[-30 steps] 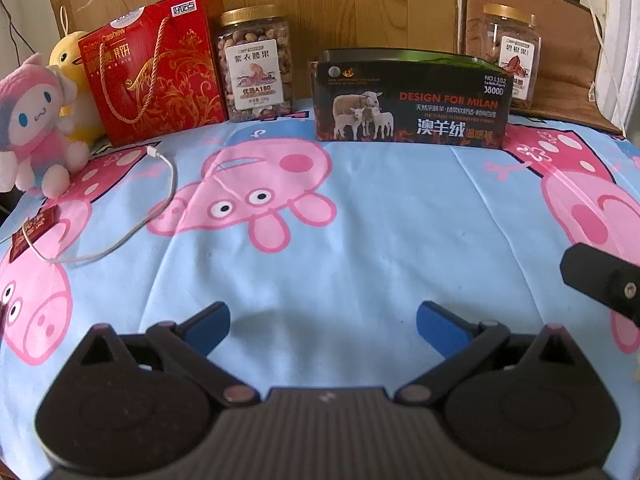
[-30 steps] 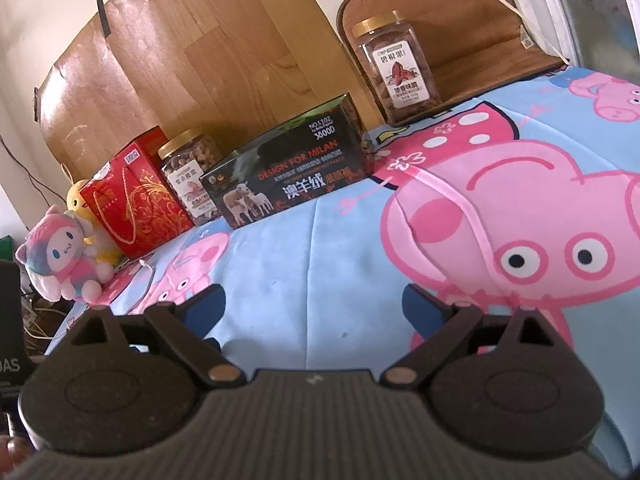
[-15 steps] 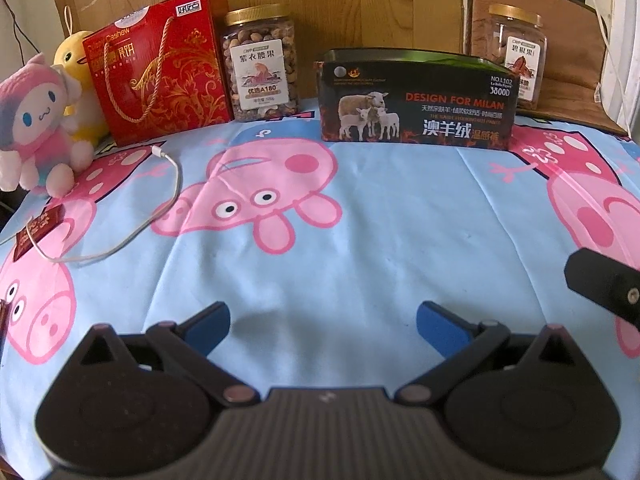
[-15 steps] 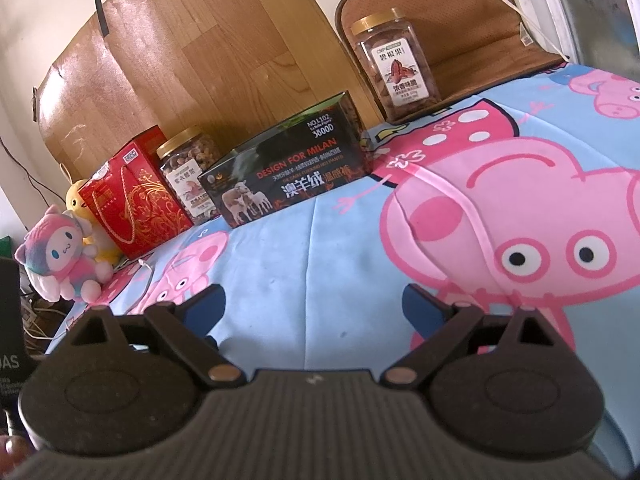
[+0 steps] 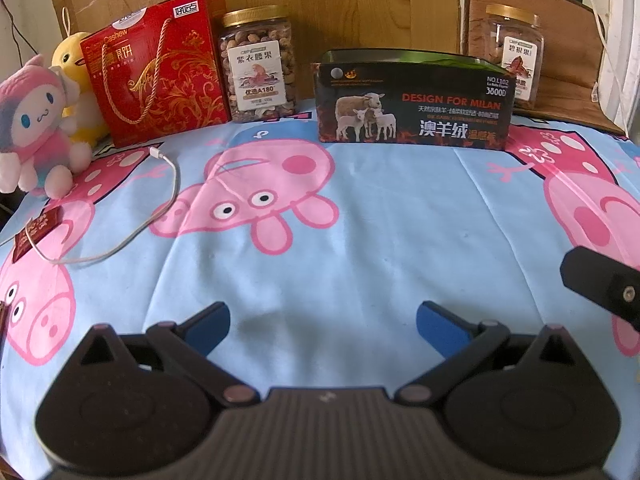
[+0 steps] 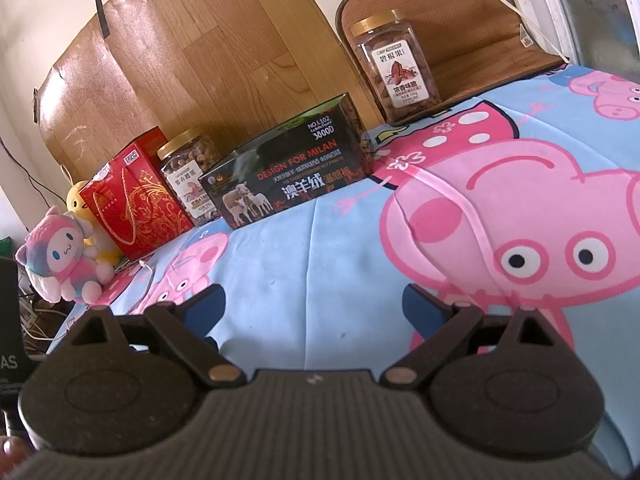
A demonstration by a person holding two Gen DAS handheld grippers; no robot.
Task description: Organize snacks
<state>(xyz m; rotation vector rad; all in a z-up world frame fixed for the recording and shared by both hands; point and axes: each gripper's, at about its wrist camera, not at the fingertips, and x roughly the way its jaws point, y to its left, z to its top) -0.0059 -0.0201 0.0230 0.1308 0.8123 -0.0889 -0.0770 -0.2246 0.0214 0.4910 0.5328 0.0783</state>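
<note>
A red cashew gift box [image 5: 160, 68] [image 6: 132, 204], a gold-lidded nut jar [image 5: 259, 64] [image 6: 188, 172], a dark open box with sheep [image 5: 412, 104] [image 6: 288, 176] and a second nut jar [image 5: 516, 60] [image 6: 396, 68] stand in a row at the back of the bed. My left gripper [image 5: 322, 324] is open and empty, low over the blue pig-print sheet [image 5: 360, 220], well short of the row. My right gripper [image 6: 312, 308] is open and empty too. Its edge shows in the left wrist view [image 5: 600, 284].
A pink plush [image 5: 36, 128] [image 6: 64, 256] and a yellow plush [image 5: 78, 72] sit at the left end. A white cable [image 5: 160, 204] and a small red packet [image 5: 36, 232] lie on the sheet at left. A wooden board [image 6: 200, 60] and a brown cushion [image 6: 460, 20] stand behind.
The left view has drifted slightly, so the row of snacks sits a little lower and to the right. The right gripper has barely moved. Both stay open.
</note>
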